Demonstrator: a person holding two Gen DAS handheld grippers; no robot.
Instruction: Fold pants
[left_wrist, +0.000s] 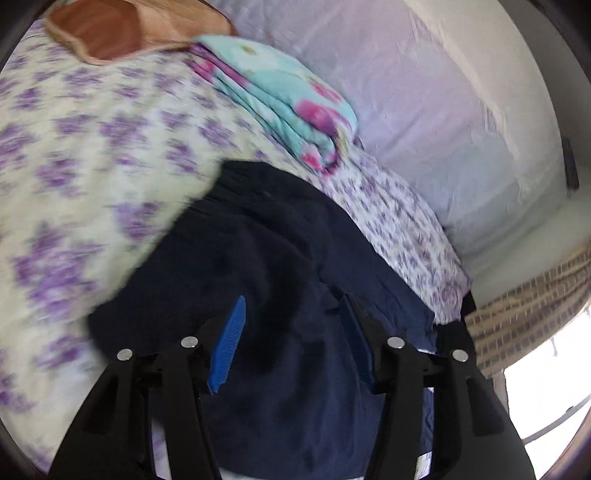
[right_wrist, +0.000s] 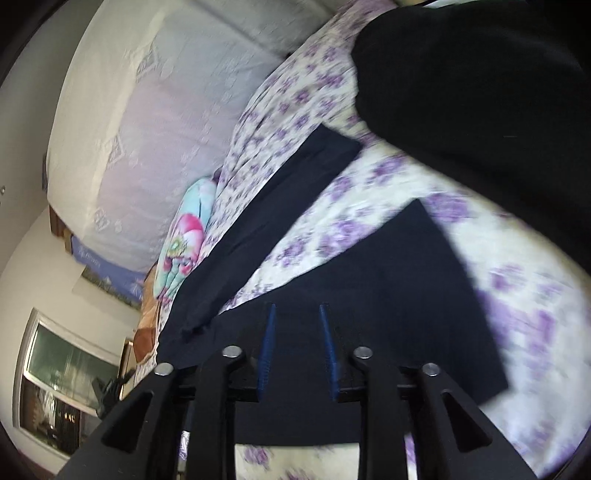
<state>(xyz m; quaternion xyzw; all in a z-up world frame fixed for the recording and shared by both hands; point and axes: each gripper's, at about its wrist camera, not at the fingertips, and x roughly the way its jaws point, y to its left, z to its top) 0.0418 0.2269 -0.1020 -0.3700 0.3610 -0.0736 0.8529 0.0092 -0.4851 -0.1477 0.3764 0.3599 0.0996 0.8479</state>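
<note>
Lifting both tongs, left tongs wide and right tongs part-open, neither holding cloth, clear of the pants lying dark on the bed: regrip hems evenly, fold legs together without dragging.

Both of the 2 views ride on a gripper, looking down along its fingers, close over the bed. They share the dark pants, floral sheet and folded blanket.
</note>
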